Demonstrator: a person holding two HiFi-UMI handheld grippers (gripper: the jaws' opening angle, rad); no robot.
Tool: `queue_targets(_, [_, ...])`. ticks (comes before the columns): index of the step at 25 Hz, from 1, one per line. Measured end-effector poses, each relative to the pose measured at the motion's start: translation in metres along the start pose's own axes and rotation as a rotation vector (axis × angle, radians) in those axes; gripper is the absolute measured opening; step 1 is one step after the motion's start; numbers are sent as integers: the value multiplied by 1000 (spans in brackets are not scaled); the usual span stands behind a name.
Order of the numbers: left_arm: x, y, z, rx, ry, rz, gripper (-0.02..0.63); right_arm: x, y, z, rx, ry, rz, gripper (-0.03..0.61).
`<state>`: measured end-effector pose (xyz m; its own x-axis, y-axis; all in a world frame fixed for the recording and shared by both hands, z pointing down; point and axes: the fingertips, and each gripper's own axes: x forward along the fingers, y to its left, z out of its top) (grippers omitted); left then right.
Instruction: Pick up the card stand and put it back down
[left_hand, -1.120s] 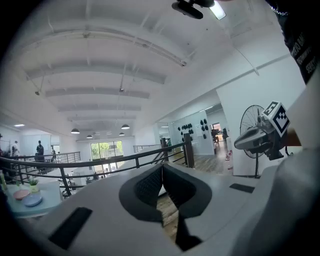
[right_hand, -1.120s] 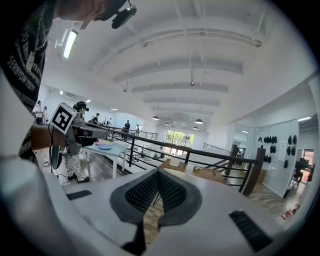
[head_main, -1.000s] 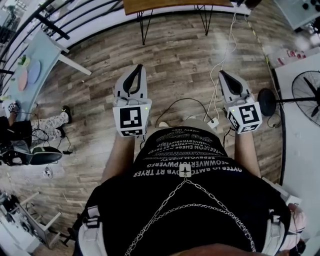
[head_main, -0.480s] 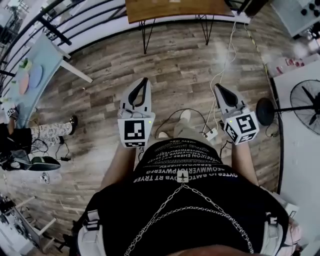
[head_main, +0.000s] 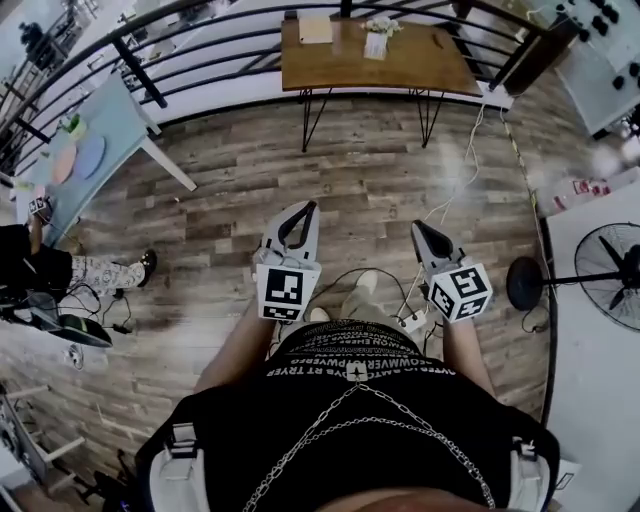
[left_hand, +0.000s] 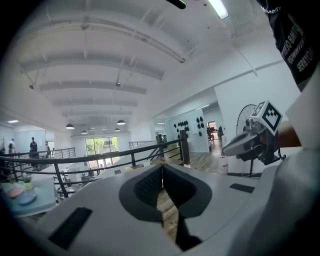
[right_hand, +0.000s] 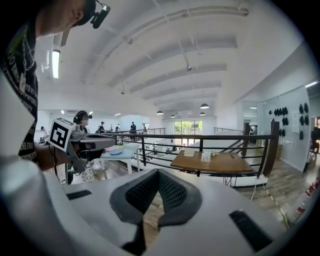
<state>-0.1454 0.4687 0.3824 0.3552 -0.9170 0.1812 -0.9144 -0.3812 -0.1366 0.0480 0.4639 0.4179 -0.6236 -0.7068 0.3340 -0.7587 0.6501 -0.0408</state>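
Wooden floor is seen under the person in the head view, and it is bordered at the far side by a black railing. Just before this railing, at the far middle, a wooden table on thin black legs is placed. On its top a small white upright thing is standing, which is taken to be the card stand; its details are too small to be read. A flat pale sheet is laid to the left of it, apart from it. The card stand is well apart from both grippers.

The left gripper is held in front of the person's body, pointed toward the far side. Its jaws are closed together, tip on tip, and nothing is held between them; only floor is seen through the small gap behind the tips. The right gripper is held beside it, to the right, and is pointed the same way. Its jaws are also closed fully and nothing is gripped.

At the far left a light blue table with two round plates is found. At the right a black standing fan is placed beside a white surface. White cables are lying on the floor between the wooden table and the person.
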Motion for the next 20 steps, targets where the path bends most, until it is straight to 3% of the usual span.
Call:
queue_targets(9, [30,-6,-17,-21,44,-22,29,15,-29,-5,18,19,-8,14])
queue_targets(13, [52,-10,-6,-85,33,-55,29,19,-47,-7,33,31,-19,14])
queue_targets(20, [107,-13,12,-42,7,-66,29,28,-92,1,46,8,-60,14])
